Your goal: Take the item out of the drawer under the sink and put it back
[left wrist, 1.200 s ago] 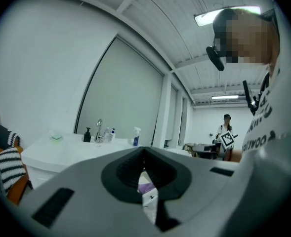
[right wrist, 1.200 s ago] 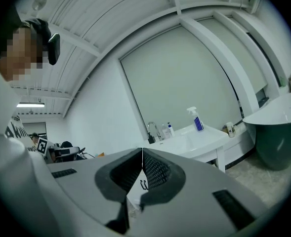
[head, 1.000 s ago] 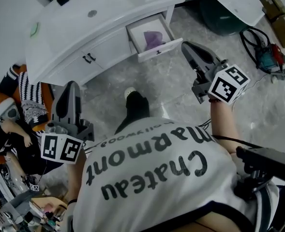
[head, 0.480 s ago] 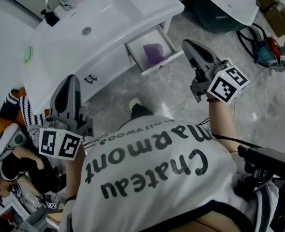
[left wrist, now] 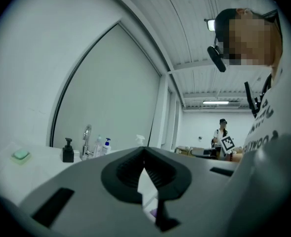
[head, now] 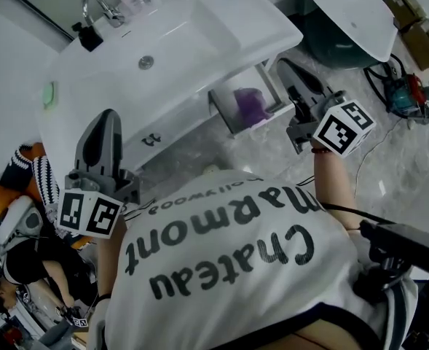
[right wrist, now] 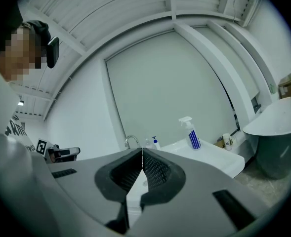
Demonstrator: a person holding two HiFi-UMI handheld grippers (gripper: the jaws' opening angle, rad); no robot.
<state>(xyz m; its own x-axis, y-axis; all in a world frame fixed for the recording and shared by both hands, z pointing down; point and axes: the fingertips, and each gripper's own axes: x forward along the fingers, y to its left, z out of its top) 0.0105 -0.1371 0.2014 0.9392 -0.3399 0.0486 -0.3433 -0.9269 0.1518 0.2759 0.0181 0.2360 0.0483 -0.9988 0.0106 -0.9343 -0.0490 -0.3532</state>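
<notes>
A white drawer [head: 237, 120] stands pulled out under the white sink unit [head: 199, 42], and a purple item [head: 252, 106] lies inside it. My right gripper [head: 285, 70] is shut with nothing in it and hovers just right of the drawer, tips level with its back. My left gripper [head: 106, 119] is shut too and empty, held in front of the cabinet doors [head: 156, 141] to the drawer's left. In the left gripper view the jaws [left wrist: 144, 154] meet at the tip; a bit of purple shows below them. The right gripper view shows closed jaws [right wrist: 142, 153] pointing over the basin.
A tap [head: 97, 6], bottles and a spray bottle [right wrist: 190, 132] stand along the sink's back edge. A second white basin [head: 352, 17] on a dark base sits at the right, with a power tool [head: 402, 93] and cables on the marble floor. A person sits on the floor at the left [head: 25, 254].
Both grippers have moved closer to the sink unit. The drawer now lies near the right gripper's tips, and the left gripper is up against the cabinet front. Both stay shut.
</notes>
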